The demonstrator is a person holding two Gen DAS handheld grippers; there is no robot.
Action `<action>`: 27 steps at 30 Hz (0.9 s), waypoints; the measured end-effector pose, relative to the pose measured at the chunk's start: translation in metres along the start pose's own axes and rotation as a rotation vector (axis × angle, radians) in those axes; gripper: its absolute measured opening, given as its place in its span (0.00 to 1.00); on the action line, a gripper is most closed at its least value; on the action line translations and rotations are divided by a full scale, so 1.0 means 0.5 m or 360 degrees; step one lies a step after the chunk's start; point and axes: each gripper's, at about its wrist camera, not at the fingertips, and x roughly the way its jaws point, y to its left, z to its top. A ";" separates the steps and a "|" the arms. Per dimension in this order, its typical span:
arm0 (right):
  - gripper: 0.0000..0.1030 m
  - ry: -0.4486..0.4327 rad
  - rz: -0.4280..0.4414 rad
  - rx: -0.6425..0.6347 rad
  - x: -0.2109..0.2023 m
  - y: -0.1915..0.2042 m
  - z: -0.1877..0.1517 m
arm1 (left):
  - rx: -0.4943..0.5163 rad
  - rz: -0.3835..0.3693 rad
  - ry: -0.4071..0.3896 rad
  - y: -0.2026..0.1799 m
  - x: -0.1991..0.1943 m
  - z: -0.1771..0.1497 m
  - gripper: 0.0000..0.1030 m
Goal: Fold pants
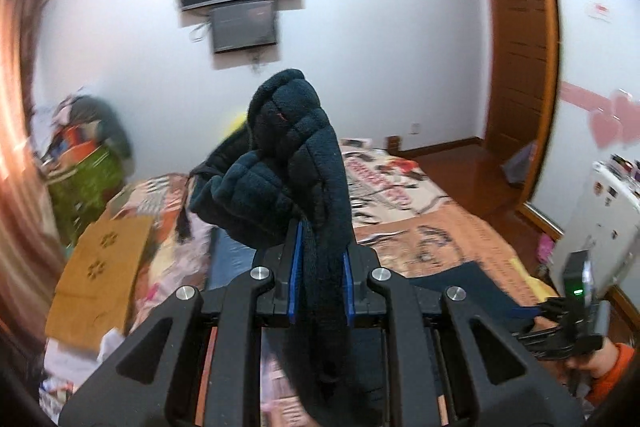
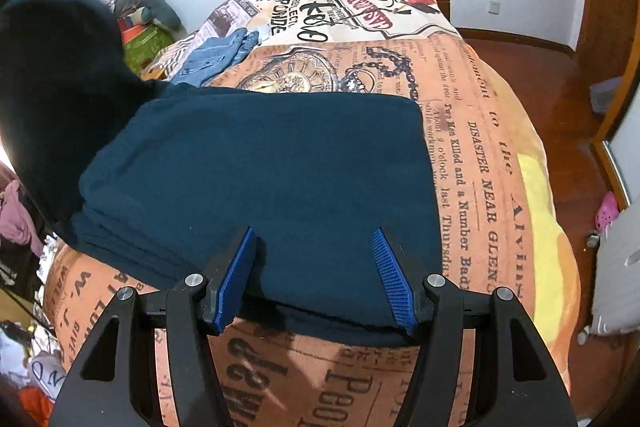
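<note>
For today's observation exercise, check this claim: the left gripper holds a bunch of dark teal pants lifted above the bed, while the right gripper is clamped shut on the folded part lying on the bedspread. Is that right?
Not quite. The right gripper is not clamped shut: the right wrist view shows its blue pads spread apart over the flat pants on the bedspread. The left gripper does hold the lifted bunch.

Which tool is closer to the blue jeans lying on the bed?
Hard to tell. The left tool is lifted above the jeans, clamped on the dark pants. The right tool sits open at the bed's near edge, jeans beyond.
</note>
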 end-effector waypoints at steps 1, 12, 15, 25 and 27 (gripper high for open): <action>0.56 0.0003 0.0006 -0.0006 0.000 -0.001 -0.001 | 0.0022 -0.0029 -0.0001 -0.019 0.005 0.004 0.16; 0.55 -0.0040 0.0084 0.0038 -0.019 -0.023 -0.017 | 0.0321 -0.0461 0.0155 -0.276 0.098 -0.022 0.16; 0.55 -0.0063 0.0071 0.0059 -0.045 -0.033 -0.027 | 0.0363 -0.0563 0.0318 -0.324 0.141 -0.068 0.16; 0.55 -0.0023 -0.0064 0.0209 -0.107 -0.096 -0.103 | 0.0443 -0.0707 0.0689 -0.391 0.192 -0.175 0.21; 0.55 -0.0022 -0.0070 0.0232 -0.115 -0.100 -0.113 | 0.0460 -0.0700 0.0721 -0.400 0.192 -0.183 0.23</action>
